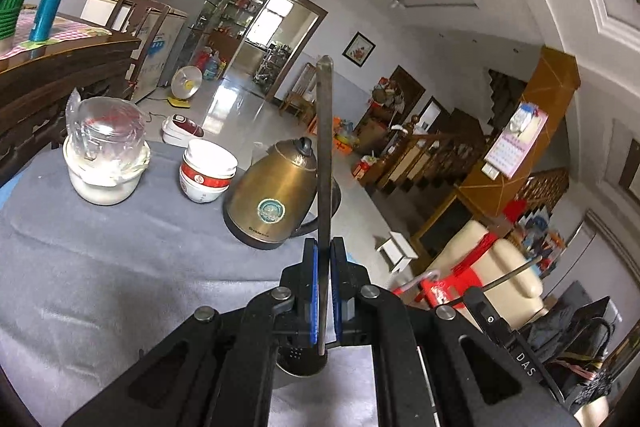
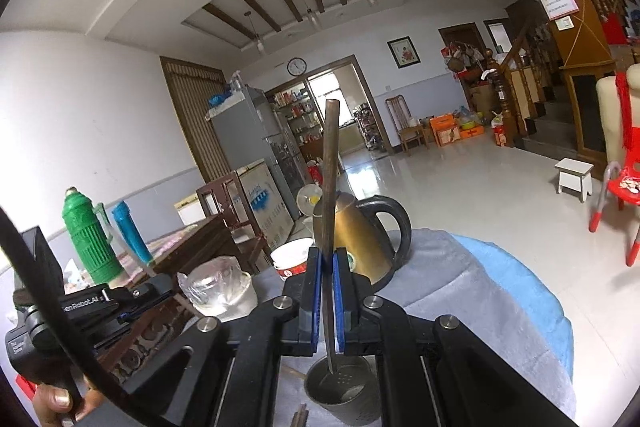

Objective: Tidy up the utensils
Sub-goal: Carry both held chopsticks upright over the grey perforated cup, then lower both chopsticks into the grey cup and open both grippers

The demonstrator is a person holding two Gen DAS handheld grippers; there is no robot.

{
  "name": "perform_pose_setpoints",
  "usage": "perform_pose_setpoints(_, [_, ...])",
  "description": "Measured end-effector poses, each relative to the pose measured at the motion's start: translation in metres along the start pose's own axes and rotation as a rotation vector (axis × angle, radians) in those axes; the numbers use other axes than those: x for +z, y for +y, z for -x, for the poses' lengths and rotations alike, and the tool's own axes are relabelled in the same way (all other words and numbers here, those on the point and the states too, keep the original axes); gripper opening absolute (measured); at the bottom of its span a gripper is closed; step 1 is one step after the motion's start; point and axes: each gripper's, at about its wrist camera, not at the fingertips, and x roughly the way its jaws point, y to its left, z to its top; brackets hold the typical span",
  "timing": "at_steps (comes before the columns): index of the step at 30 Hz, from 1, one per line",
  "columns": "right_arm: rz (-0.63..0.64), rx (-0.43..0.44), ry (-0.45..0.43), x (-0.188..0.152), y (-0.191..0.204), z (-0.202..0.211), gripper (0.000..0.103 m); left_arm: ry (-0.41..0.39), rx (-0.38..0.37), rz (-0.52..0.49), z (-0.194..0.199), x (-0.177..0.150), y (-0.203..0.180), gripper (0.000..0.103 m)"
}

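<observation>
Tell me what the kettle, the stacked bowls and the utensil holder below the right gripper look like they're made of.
Kettle: metal with a brushed brass-coloured finish, soft sheen on its body; the handle looks like black plastic. Stacked bowls: probably glazed ceramic, glossy white with red bands. Utensil holder: likely dull grey metal, a matte cup with small perforations.
</observation>
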Motion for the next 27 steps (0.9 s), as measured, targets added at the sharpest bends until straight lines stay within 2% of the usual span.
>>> perform_pose_setpoints(11, [0.019, -0.032, 0.069, -0.016, -0.013, -0.03, 0.006, 0.044, 0.066, -0.059, -0.034, -0.012, -0.003, 0.006])
perform_pose_setpoints(27, [0.053, -0.042, 0.192, -0.045, -0.015, -0.063, 0.006, 0.118, 0.114, -0.111, -0.062, -0.033, 0.0, 0.006])
